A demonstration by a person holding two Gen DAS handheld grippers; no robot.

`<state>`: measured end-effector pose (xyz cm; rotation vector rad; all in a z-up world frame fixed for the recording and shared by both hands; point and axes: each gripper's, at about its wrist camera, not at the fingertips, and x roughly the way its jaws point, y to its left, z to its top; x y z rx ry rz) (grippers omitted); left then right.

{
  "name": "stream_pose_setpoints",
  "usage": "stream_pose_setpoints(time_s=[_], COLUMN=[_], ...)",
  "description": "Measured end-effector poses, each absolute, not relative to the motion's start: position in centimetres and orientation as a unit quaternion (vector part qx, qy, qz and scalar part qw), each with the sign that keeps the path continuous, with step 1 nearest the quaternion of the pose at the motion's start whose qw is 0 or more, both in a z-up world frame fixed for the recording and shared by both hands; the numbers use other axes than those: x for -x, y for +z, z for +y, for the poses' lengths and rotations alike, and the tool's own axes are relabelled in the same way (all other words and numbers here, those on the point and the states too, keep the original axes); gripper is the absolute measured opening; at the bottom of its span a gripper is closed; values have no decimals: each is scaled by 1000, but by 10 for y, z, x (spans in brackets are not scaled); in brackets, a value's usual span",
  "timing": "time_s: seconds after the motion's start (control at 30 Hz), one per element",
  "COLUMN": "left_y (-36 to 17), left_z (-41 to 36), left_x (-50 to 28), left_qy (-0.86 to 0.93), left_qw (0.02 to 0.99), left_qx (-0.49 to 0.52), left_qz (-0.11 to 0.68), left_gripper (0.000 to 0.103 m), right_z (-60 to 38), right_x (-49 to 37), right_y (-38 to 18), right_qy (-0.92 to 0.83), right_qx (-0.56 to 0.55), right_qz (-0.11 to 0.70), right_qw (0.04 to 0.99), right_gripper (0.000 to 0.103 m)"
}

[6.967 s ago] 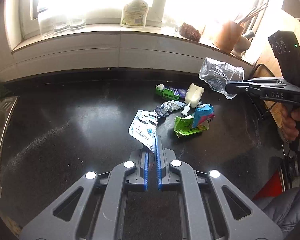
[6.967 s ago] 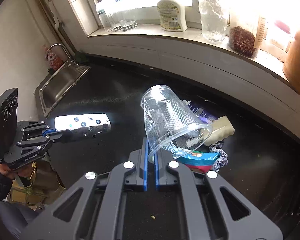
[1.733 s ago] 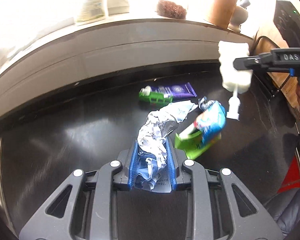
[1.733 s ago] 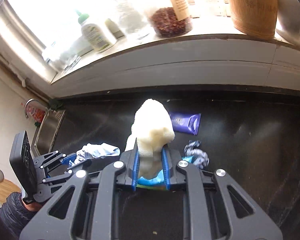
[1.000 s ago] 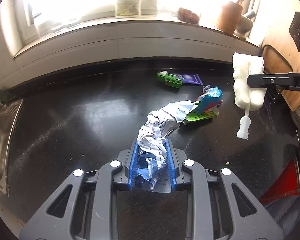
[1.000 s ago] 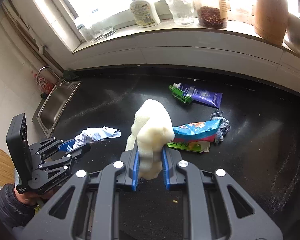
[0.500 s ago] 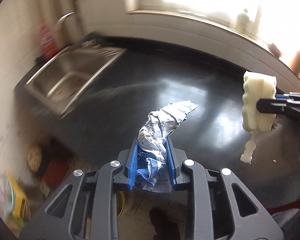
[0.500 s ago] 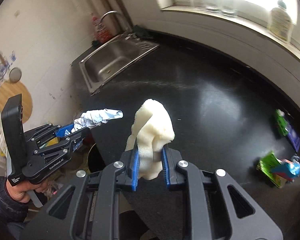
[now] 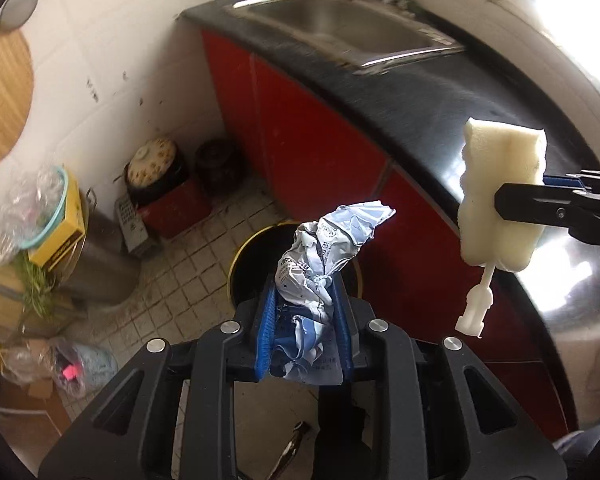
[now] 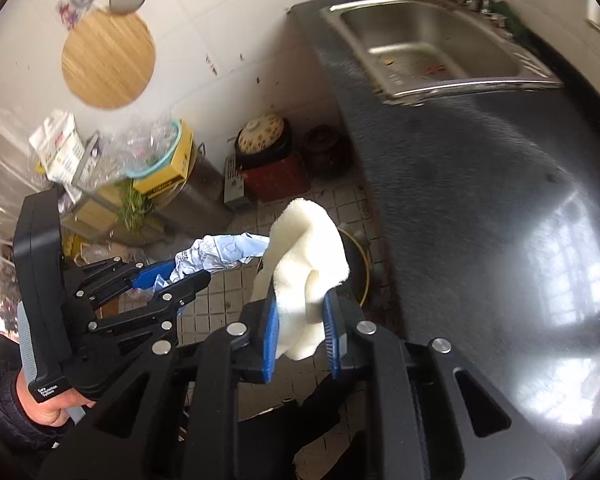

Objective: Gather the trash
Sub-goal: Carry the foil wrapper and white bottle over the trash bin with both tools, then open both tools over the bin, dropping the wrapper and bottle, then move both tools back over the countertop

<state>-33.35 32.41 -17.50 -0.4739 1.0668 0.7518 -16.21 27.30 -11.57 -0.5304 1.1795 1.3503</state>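
Trash is in both claws, the left claw [image 9: 305, 326] clamping a crumpled wrapper [image 9: 324, 256] and the right claw [image 10: 300, 336] squeezing a white sponge piece [image 10: 306, 268], both held off the worktop [image 10: 480, 208] over what seems a bin [image 9: 260, 256], ready for dropping.

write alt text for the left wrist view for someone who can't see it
The left tongs grip a crumpled blue-and-white wrapper above a dark round bin on the tiled floor. At right, the right tongs clamp a white foam piece beside the black counter with red cabinets and a steel sink.
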Motion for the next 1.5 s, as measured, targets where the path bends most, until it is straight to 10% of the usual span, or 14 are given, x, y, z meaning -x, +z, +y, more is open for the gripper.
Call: stream_pose_setpoints(time_s=[0.37, 0.5, 1.03, 1.5], left_y=[-241, -248, -199, -117], left_z=[376, 385, 360, 149], left_x=[344, 346, 314, 116], left_qy=[350, 354, 306, -1], left_qw=[748, 752, 796, 896], left_qx=[240, 237, 187, 22], left_qz=[510, 502, 487, 444], left_gripper=[28, 74, 79, 87], right_z=[341, 354, 301, -12], right_x=[201, 205, 152, 7], right_y=[-180, -190, -129, -6], right_qy=[558, 551, 530, 307], right_qx=[294, 309, 236, 58], right_qz=[524, 525, 513, 456], right_qw=[572, 571, 632, 834], right_gripper=[20, 41, 64, 71])
